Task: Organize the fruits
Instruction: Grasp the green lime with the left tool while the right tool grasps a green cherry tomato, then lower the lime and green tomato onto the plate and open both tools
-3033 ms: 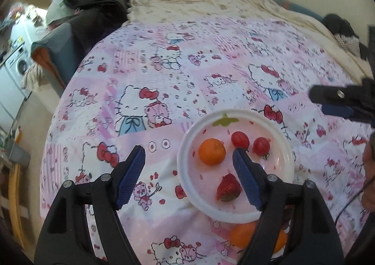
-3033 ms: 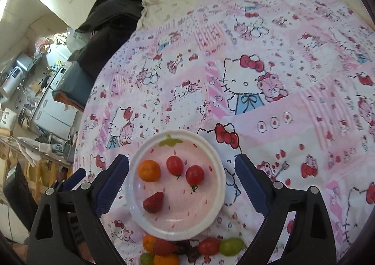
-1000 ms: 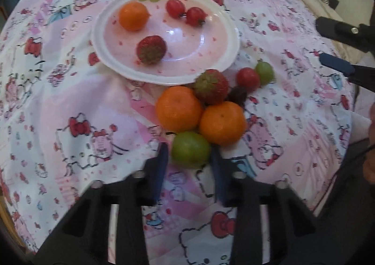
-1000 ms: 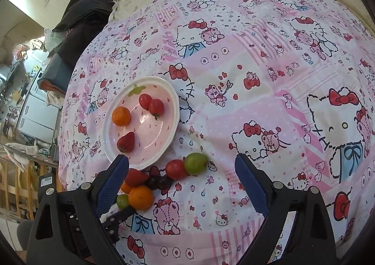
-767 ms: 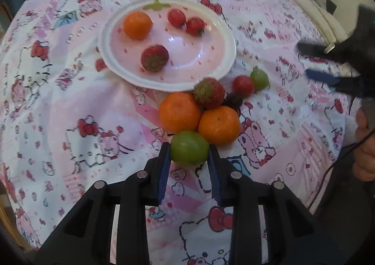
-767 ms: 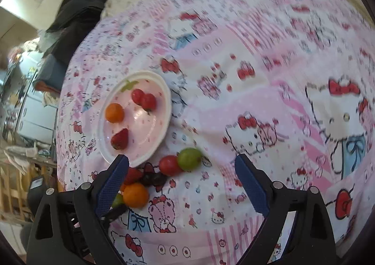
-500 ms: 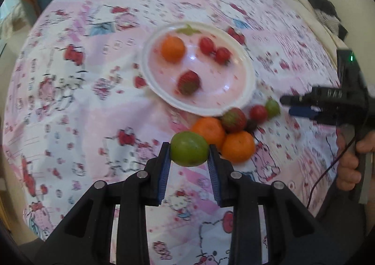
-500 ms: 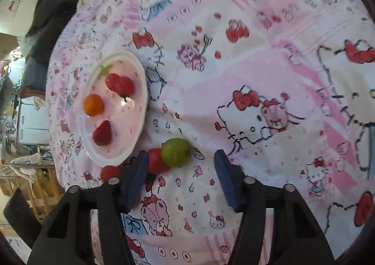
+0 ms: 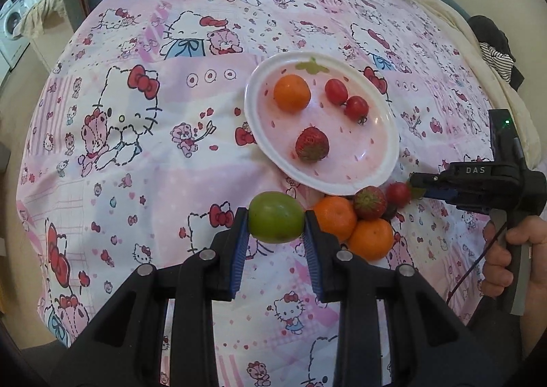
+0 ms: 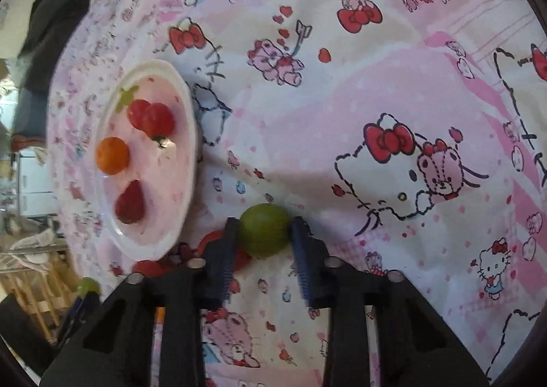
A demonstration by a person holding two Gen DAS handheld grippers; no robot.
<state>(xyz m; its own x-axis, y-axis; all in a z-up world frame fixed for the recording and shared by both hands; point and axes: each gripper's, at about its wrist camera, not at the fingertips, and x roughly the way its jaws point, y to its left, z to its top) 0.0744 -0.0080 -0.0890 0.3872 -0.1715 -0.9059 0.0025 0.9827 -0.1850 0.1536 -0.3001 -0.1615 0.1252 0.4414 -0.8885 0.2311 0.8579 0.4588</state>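
Note:
My left gripper [image 9: 276, 221] is shut on a green lime [image 9: 275, 216] and holds it above the bedsheet, near the front of the white plate [image 9: 383, 178]. The plate holds an orange [image 9: 292, 93], two cherry tomatoes [image 9: 346, 99] and a strawberry [image 9: 311, 144]. Beside the plate lie two oranges [image 9: 352, 228], a strawberry [image 9: 369, 202] and a tomato [image 9: 397, 194]. My right gripper [image 10: 262, 232] is closed around a second green fruit [image 10: 264, 229] on the sheet, right of the plate [image 10: 186, 161]; it also shows in the left wrist view [image 9: 418, 186].
A pink Hello Kitty sheet [image 9: 136, 113] covers the bed. Dark clothes [image 10: 48, 31] lie at the far edge. A washing machine [image 9: 13, 21] and wooden furniture [image 10: 44, 288] stand beyond the bed's left side.
My left gripper closed on the lime and lifted it off the pile. My right gripper came down to the other green fruit and closed from wide open onto it.

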